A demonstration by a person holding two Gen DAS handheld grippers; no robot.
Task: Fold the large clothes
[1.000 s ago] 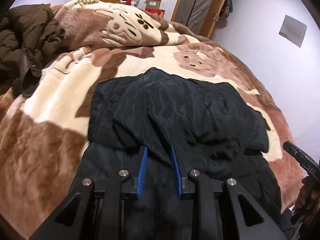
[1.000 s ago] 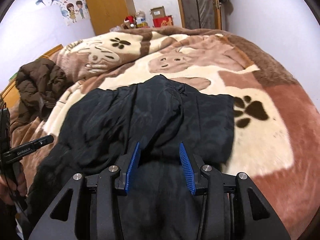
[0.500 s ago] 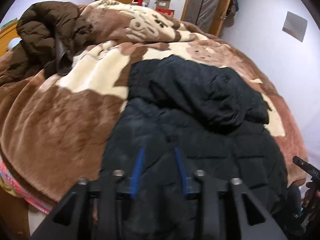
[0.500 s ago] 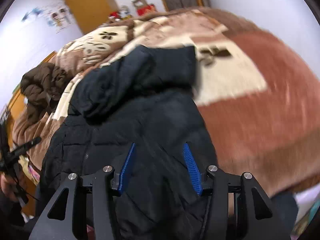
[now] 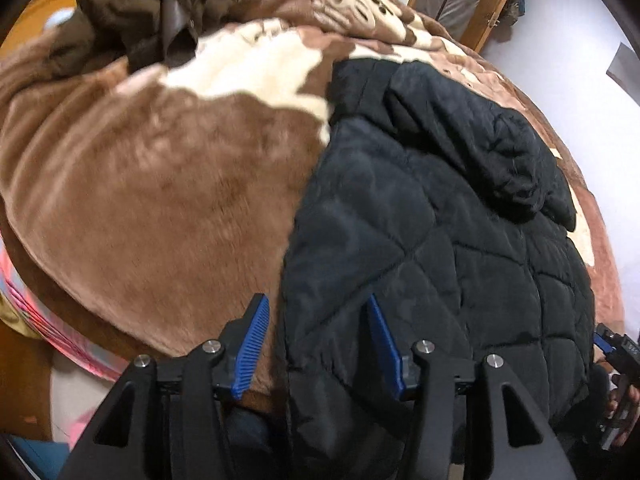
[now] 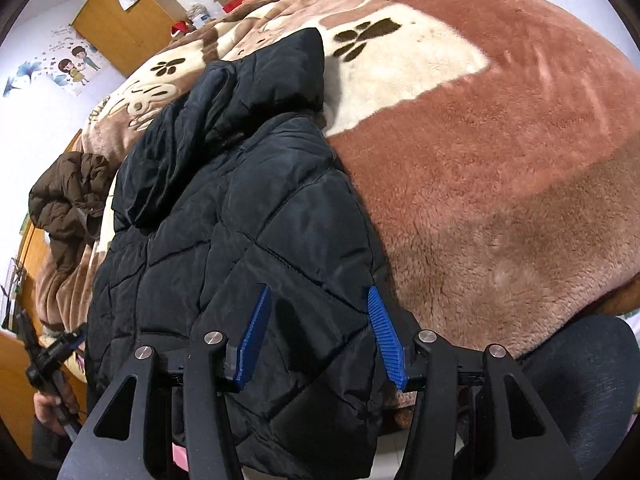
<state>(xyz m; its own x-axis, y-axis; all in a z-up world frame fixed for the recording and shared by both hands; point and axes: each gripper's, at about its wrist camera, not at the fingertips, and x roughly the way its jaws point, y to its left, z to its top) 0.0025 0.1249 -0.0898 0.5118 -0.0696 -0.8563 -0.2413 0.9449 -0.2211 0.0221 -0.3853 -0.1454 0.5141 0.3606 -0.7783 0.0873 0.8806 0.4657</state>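
Black quilted padding fills the middle of both views: one black jacket (image 5: 420,240) lies on the bed's plush blanket (image 5: 160,200), its top part already turned down over the body, its hem hanging over the bed edge at the bottom of the frame. We judge one fold done and the hem fold left. We count one brown jacket (image 5: 120,12) bunched at upper left. Our left gripper (image 5: 316,344) and right gripper (image 6: 316,336) have just been opening; each straddles a hem corner, clamping nothing.
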